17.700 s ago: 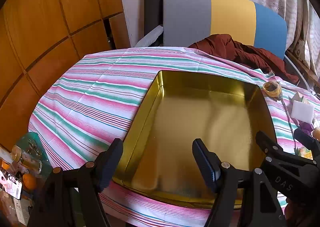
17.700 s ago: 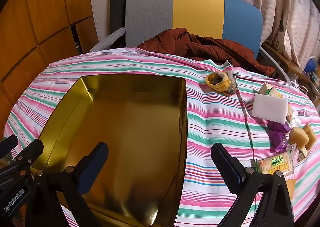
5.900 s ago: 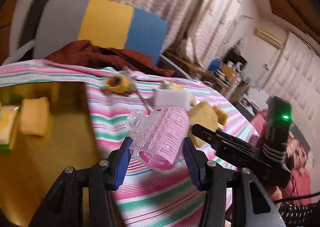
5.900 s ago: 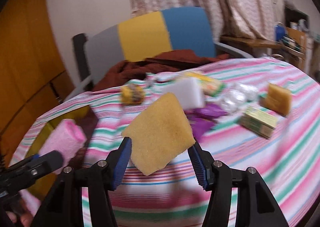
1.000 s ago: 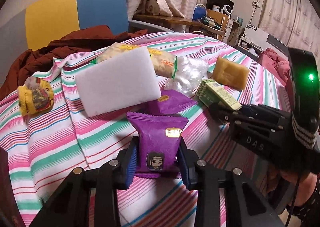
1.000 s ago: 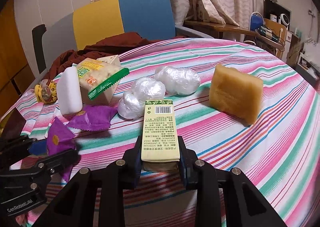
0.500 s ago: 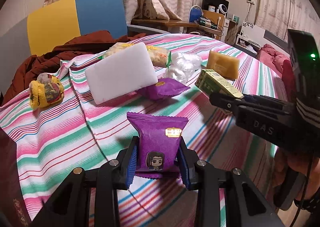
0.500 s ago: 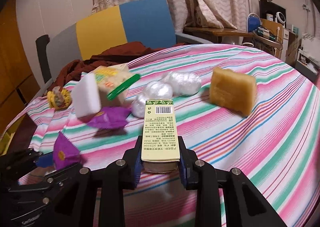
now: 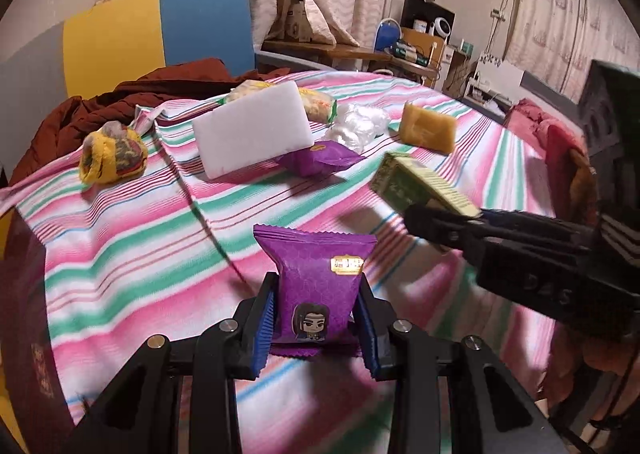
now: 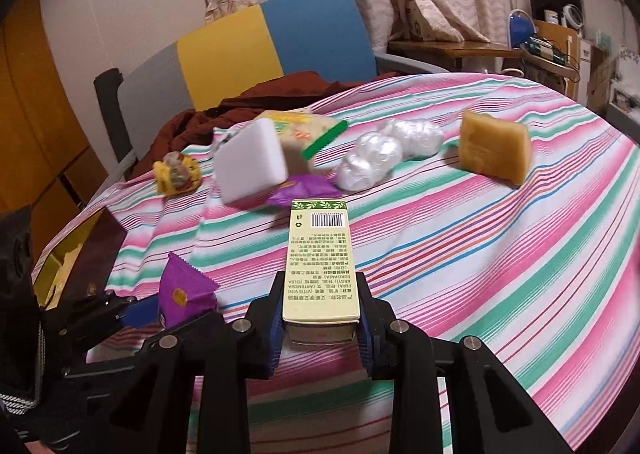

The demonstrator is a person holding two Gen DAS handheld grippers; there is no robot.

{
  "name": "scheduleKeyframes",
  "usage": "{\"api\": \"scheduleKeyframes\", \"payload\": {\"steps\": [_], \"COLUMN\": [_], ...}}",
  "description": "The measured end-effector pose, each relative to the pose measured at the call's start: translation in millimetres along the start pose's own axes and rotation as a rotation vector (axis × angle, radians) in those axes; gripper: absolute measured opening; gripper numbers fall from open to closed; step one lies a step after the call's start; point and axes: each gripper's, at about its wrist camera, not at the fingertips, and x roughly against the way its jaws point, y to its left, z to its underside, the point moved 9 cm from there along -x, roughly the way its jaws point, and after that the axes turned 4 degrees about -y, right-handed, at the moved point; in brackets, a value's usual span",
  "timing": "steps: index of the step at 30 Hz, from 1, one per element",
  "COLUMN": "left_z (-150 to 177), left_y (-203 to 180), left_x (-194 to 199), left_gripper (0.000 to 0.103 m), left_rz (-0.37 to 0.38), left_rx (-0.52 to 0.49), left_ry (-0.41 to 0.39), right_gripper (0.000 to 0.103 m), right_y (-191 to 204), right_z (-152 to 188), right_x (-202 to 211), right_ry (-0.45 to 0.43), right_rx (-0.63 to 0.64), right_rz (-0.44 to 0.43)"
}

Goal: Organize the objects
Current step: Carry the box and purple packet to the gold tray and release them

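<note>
My left gripper (image 9: 316,324) is shut on a purple snack packet (image 9: 318,282) with a cartoon face, held above the striped tablecloth (image 9: 140,246). My right gripper (image 10: 320,320) is shut on a pale green carton (image 10: 320,260) with a barcode, lifted off the cloth. In the left wrist view the carton (image 9: 420,183) and the right gripper's fingers (image 9: 444,228) show at the right. The right wrist view has the purple packet (image 10: 182,294) in the left gripper at lower left. The golden tin (image 10: 60,266) shows at the left edge, partly hidden.
Farther back on the cloth lie a white sponge block (image 9: 252,133), a second purple packet (image 9: 320,159), a yellow knitted bundle (image 9: 112,153), a cracker pack (image 9: 316,103), clear plastic wads (image 10: 380,155) and a tan sponge (image 10: 494,151). A chair (image 10: 256,41) with a brown garment stands behind.
Both grippers have drawn back and leftward from the pile, each carrying its item; the objects on the cloth look smaller and farther. The tin's edge has come into the right wrist view.
</note>
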Motion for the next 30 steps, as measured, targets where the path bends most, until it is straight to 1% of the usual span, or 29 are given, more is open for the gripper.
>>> {"api": "scheduleKeyframes", "payload": {"steps": [3, 6, 9, 12, 17, 21, 25, 28, 30], "left_z": [2.2, 8.0, 10.5, 10.9, 15.1, 24.3, 42.0, 60.1, 73.0], "left_y": [-9.3, -11.7, -4.2, 11.9, 48.8, 84.8, 119.8, 145.8, 161.8], "left_x": [20.8, 37.7, 57.2, 81.1, 123.1, 149.8, 170.7, 183.1, 190.5], "left_gripper": [0.036, 0.036, 0.036, 0.036, 0.036, 0.036, 0.036, 0.036, 0.036], "left_rz": [0.031, 0.033, 0.042, 0.029, -0.032, -0.093, -0.152, -0.204, -0.224], "left_rx": [0.003, 0.001, 0.044, 0.097, 0.171, 0.244, 0.317, 0.377, 0.418], "left_ry": [-0.030, -0.039, -0.060, -0.091, -0.147, -0.167, -0.163, -0.144, -0.125], "right_gripper": [0.031, 0.031, 0.031, 0.031, 0.031, 0.031, 0.031, 0.031, 0.031], "right_y": [9.7, 20.4, 32.8, 47.7, 85.0, 134.0, 179.6, 217.2, 236.0], "right_z": [2.8, 4.4, 3.6, 2.2, -0.2, 2.1, 9.5, 20.4, 28.4], "right_x": [3.1, 6.2, 11.1, 16.2, 24.6, 34.9, 42.7, 48.2, 51.3], "right_ry": [0.005, 0.006, 0.000, -0.001, 0.001, 0.005, 0.022, 0.052, 0.068], "right_rx": [0.007, 0.015, 0.028, 0.038, 0.055, 0.126, 0.210, 0.277, 0.320], "right_rz": [-0.017, -0.028, -0.042, -0.065, -0.141, -0.239, -0.330, -0.410, -0.447]}}
